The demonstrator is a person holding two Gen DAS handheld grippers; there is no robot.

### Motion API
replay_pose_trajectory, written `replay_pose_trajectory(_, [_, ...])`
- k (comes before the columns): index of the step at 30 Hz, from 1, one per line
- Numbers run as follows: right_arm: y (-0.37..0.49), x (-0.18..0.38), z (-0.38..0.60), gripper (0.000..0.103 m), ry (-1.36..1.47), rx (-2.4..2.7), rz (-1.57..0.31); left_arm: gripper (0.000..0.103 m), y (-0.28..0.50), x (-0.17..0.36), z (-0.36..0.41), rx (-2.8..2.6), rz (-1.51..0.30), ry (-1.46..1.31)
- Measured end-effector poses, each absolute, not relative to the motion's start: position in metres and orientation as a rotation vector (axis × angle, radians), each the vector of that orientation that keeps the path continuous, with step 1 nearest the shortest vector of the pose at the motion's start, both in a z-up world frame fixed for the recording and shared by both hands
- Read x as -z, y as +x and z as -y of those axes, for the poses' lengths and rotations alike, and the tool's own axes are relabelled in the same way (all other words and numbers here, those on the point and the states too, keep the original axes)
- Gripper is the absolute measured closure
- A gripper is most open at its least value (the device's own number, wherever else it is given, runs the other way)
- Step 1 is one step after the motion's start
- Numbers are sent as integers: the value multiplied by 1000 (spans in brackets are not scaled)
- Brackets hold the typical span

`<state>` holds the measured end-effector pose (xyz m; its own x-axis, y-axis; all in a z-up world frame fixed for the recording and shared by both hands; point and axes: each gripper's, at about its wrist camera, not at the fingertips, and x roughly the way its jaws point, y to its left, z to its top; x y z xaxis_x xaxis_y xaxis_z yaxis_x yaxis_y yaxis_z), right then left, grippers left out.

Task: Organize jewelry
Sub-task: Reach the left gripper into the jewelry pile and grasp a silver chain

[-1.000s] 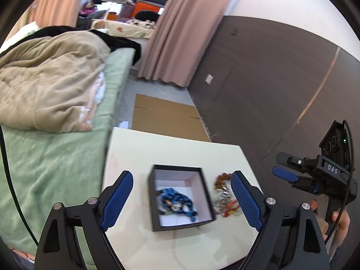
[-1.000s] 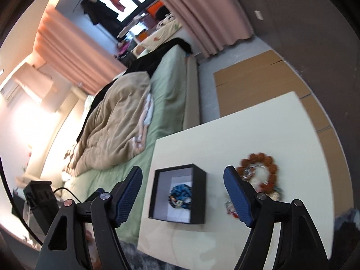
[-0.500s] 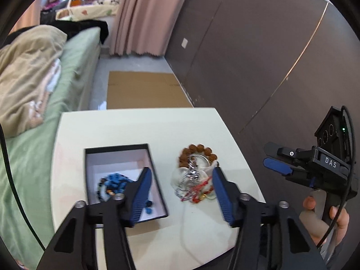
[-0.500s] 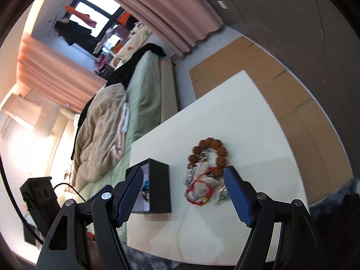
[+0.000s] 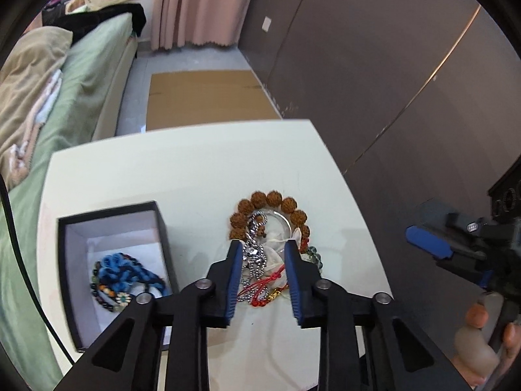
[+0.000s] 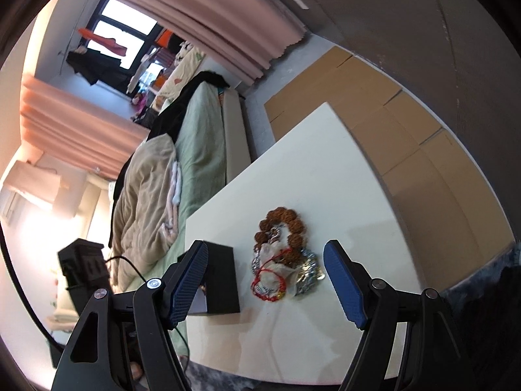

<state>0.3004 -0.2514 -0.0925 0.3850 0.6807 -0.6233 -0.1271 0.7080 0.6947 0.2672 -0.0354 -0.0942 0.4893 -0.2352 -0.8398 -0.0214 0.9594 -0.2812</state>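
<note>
Jewelry pile (image 5: 272, 254): on white tabletop (image 5: 182, 169), right of black box (image 5: 110, 260) containing blue beaded bracelet (image 5: 120, 272). Left claw (image 5: 264, 257): partly closed, straddling silver chain (image 5: 254, 254), grip unconfirmed. Right claw (image 6: 265, 280): released, empty, above pile.

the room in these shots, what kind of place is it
Most likely a bedroom. A bed with a green sheet and a rumpled beige blanket stands beside the white table, pink curtains hang at the window, and clothes hang by the glass.
</note>
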Motion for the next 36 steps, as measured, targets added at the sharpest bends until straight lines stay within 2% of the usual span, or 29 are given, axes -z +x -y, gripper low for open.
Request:
replay_pose_trajectory(11, [307,93,279,28,659,-495,-1046,79,288,124,53,88,-1143,-209])
replay_pose_trajectory(13, [308,93,280,28,662,-493,-1048,81,291,131,55,77,-1168,-201])
replay_pose_trajectory(14, [309,94,280,28,664,-492,-1050,86,293,134,56,77,-1176,-200])
replay_pose_trajectory(22, [310,96,276,28,655,-494,-1060,87,301,146,56,76,-1207,-197])
replay_pose_trajectory(27, [310,98,269,28,635,-508,-1068,89,301,142,45,104,-1192,-251])
replay_pose_trajectory(36, [309,107,253,30,637,-560,-1098,90,285,96,29,137,-1059,-279])
